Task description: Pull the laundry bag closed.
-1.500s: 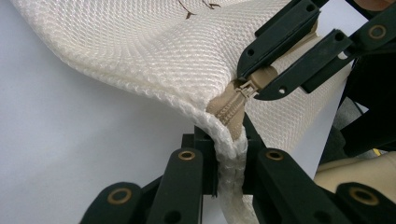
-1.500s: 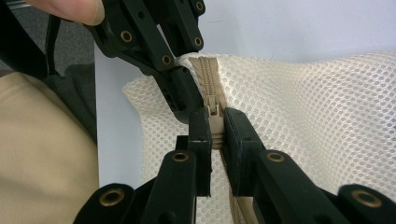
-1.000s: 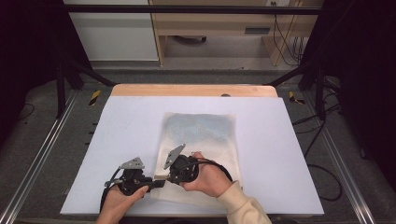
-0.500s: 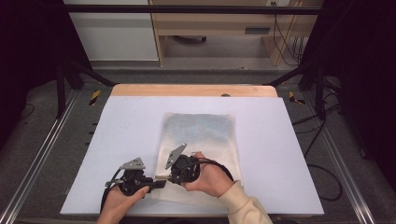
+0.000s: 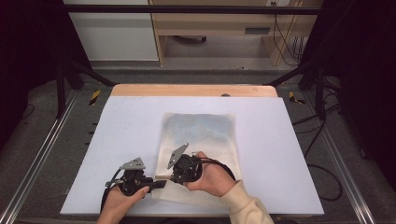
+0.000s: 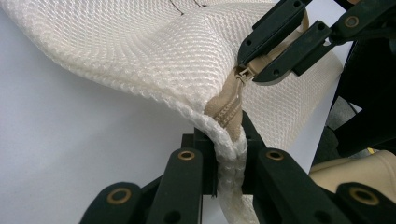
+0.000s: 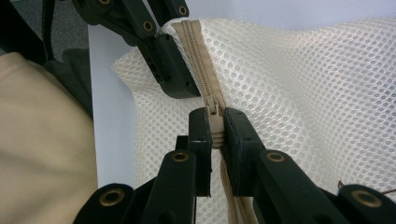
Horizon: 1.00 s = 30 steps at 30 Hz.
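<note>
1. Overhead, the high view shows a white mesh bag lying flat on the pale surface, with both hands at its near edge: the left claw at the bag's near left corner and the right claw just beside it, the two nearly touching.
2. At that distance the high view does not resolve what either claw holds; the grey three-cornered plates and the trailing cables are the clearest parts.
3. Close up, the left claw view shows the left claw clenched on the bag's corner hem, where the beige zipper ends; the mesh bag lifts away from the surface behind it.
4. Farther off in the same view, the right claw is closed on the zipper slider, just above the held corner.
5. Conversely, the right claw view shows the right claw pinching the zipper slider between its pads, with the closed zipper running away from it to the left claw.
6. Also given by this view alone: the open honeycomb weave of the mesh bag and a beige sleeve at the left edge.
</note>
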Each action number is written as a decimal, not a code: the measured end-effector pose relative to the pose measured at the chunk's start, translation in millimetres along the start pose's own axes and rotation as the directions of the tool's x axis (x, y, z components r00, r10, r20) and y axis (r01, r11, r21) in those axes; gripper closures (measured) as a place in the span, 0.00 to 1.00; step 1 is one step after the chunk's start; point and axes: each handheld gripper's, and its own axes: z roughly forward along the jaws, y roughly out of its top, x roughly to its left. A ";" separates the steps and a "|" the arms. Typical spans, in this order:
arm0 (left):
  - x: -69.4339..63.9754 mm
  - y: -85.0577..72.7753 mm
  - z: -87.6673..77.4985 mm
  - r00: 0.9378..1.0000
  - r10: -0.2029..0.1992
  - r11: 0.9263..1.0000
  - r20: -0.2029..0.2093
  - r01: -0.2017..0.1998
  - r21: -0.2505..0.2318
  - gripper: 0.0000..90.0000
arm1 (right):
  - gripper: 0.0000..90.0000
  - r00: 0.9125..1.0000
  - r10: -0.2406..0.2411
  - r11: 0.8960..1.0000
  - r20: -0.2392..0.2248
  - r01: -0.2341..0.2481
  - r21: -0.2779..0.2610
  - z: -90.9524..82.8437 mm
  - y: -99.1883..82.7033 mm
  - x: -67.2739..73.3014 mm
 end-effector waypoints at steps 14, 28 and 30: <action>-2.1 0.4 0.6 1.000 0.009 1.000 0.004 -0.009 -0.005 0.92 | 0.91 1.000 0.010 1.000 0.013 -0.010 -0.001 -6.7 -5.3 -0.4; -2.5 0.9 0.7 1.000 0.014 1.000 0.004 -0.014 -0.010 0.92 | 0.91 0.999 0.025 1.000 0.035 -0.025 0.002 -14.7 -11.1 0.4; -2.6 0.9 0.7 1.000 0.014 1.000 0.002 -0.014 -0.012 0.92 | 0.91 0.999 0.024 1.000 0.037 -0.024 -0.007 -15.7 -12.8 -0.5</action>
